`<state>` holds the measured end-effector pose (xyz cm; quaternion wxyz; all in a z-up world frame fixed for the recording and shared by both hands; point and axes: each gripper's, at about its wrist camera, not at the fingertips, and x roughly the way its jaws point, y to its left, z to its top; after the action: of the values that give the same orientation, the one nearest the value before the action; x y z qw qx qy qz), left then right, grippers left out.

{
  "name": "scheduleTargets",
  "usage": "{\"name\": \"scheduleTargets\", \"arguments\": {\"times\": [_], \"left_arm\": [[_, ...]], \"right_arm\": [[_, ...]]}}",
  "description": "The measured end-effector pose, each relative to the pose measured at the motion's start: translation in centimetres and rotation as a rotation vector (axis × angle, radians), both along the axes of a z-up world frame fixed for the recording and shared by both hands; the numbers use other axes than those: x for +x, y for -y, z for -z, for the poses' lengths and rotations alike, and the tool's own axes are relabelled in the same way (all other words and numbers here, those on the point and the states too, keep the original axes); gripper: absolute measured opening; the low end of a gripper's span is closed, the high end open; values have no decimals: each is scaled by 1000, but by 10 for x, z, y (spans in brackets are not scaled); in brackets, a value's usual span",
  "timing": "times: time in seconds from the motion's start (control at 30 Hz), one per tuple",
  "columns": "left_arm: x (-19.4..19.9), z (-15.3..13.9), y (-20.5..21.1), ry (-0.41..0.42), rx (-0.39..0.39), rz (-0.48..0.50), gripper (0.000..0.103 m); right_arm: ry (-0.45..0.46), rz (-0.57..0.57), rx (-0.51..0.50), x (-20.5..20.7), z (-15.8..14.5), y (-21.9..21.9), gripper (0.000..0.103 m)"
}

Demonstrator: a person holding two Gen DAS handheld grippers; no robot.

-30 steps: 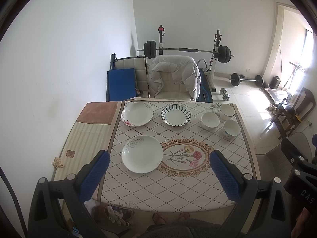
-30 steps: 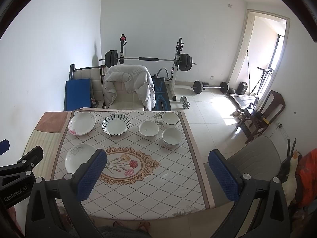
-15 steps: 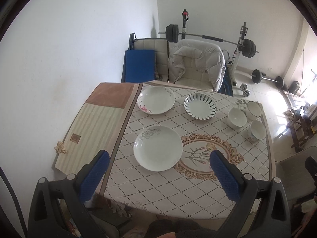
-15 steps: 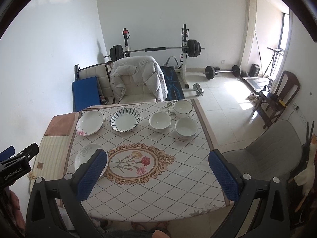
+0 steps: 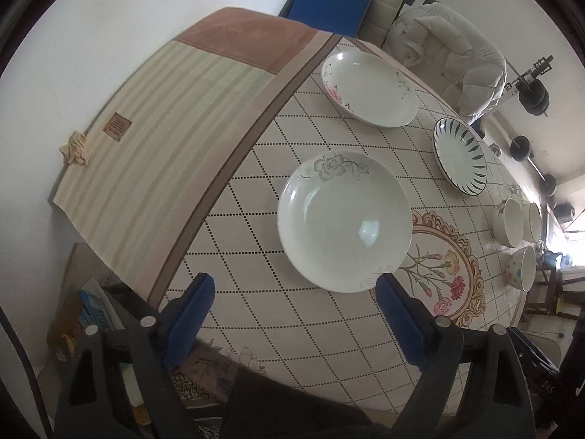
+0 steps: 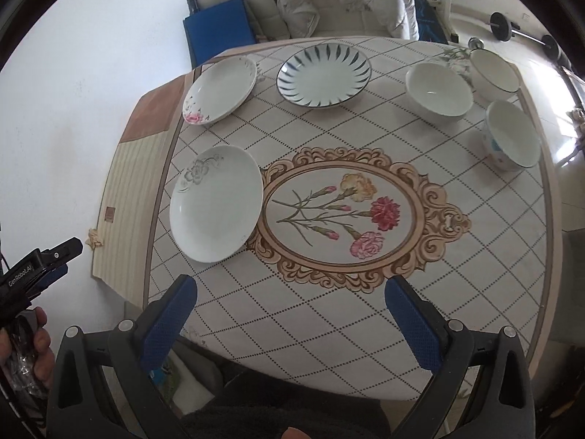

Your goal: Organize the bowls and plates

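Crockery sits on the counter w/ a quilted, flower-medallion cloth; from left: grey-flower plate near the left edge, pink-flower plate behind it, striped plate at centre back, then three bowls grouped at the right rear; left hand-held gripper hangs over the near rim of the grey-flower plate, jaws closing, nothing gripped; right hand-held gripper wide, empty, over the cloth below the medallion.

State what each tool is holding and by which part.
Nothing is held. The left tool is closing above the grey-flowered plate with nothing between its pads; the right tool is open.
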<state>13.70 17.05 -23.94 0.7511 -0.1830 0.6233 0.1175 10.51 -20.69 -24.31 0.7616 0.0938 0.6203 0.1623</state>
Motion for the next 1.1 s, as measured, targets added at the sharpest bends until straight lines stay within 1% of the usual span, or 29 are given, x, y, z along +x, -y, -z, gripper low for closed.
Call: {"name": "scheduleTargets", "arguments": {"times": [0.03, 0.07, 0.17, 0.2, 0.23, 0.27, 0.3, 0.33, 0.37, 0.4, 0.43, 0.47, 0.5, 0.53, 0.6, 0.63, 0.67, 0.73, 0.8, 0.87, 0.9, 0.97, 1.0, 1.1], "left_arm": [[11, 14, -7, -21, -30, 5, 82], [21, 27, -11, -38, -47, 17, 76], [53, 63, -21, -86, -67, 57, 66], [63, 75, -23, -100, -79, 71, 64], [73, 87, -27, -117, -90, 88, 61], [82, 99, -29, -133, -105, 104, 56], [91, 112, -31, -149, -122, 123, 54], [100, 124, -33, -164, -133, 143, 51], [108, 136, -35, -176, -143, 164, 48], [113, 145, -35, -189, -149, 181, 47], [118, 154, -36, -204, -152, 195, 44], [121, 161, -35, -215, -157, 212, 41], [125, 168, -34, -219, -166, 228, 40], [127, 173, -33, -224, -171, 242, 40], [127, 180, -28, -237, -180, 275, 36], [127, 182, -25, -242, -185, 290, 31], [126, 184, -22, -247, -183, 304, 29], [124, 184, -19, -240, -178, 314, 29], [121, 182, -18, -233, -185, 311, 29], [118, 180, -17, -224, -179, 315, 28], [117, 180, -15, -219, -172, 316, 28], [113, 176, -15, -213, -157, 305, 27], [113, 175, -18, -210, -156, 294, 27], [108, 173, -15, -213, -163, 273, 24]], "right_arm": [[-19, -12, 4, 9, 11, -10, 103], [-35, -21, -2, 19, 22, -20, 103], [-78, -37, -7, 47, 49, -50, 103], [-92, -38, -12, 58, 59, -59, 103], [-110, -38, -22, 68, 69, -68, 103], [-127, -42, -21, 79, 80, -76, 103], [-141, -45, -19, 88, 90, -84, 101], [-157, -48, -27, 98, 101, -91, 100], [-176, -55, -31, 107, 112, -99, 97], [-197, -61, -34, 116, 124, -106, 86], [-223, -71, -36, 123, 135, -113, 81], [-249, -81, -37, 130, 146, -119, 77], [-267, -87, -38, 135, 155, -124, 75], [-277, -88, -39, 140, 163, -127, 73], [-297, -92, -25, 146, 175, -132, 67], [-306, -95, -19, 148, 180, -134, 65], [-315, -98, -11, 150, 184, -135, 63], [-333, -104, 3, 151, 192, -137, 59], [-351, -109, 22, 149, 198, -138, 47], [-352, -106, 34, 149, 202, -138, 42], [-346, -114, 47, 149, 202, -139, 31], [-337, -121, 36, 147, 202, -141, 26], [-336, -115, 32, 147, 203, -142, 21], [-324, -101, 46, 145, 204, -140, 19]]}}
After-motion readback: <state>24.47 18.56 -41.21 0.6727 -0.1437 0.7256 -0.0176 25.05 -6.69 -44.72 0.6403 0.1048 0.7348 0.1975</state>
